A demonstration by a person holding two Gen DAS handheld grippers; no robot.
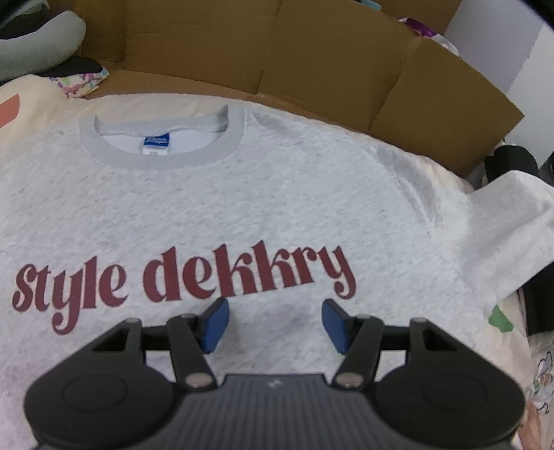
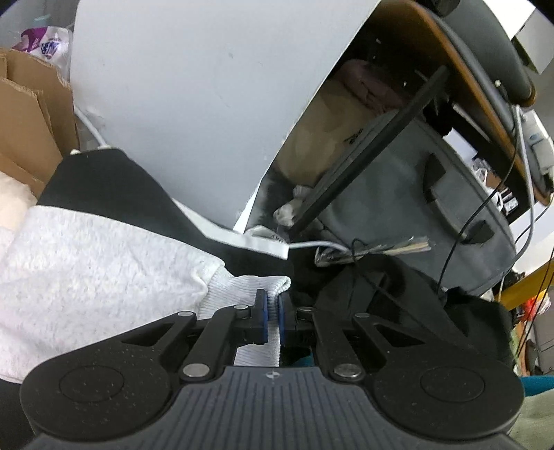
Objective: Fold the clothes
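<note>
Cardboard box [image 1: 311,59] flaps stand open along the far edge of the surface, and past them only a scrap of purple-and-white packaging [image 1: 420,27] shows; what else the box holds cannot be seen. In the right wrist view a grey fabric bin [image 2: 415,207] sits tilted under a desk, with a dark board leaning across its mouth and what may be crumpled white cloth beside it, though that corner is too dim to be sure.

The grey sweatshirt [image 1: 242,194] lies flat and face up on a pale patterned sheet [image 1: 41,100], collar toward the box, its dark red lettering [image 1: 180,277] reading across the chest. The left hand-held gripper [image 1: 275,323] hovers just below the lettering with its blue pads spread apart and nothing between them.

The right hand-held gripper [image 2: 273,313] is clenched on the sweatshirt's ribbed cuff [image 2: 252,287], the white knit pinched between the pads. The sleeve [image 2: 86,270] runs away to the left over a black cushion [image 2: 114,187].
</note>
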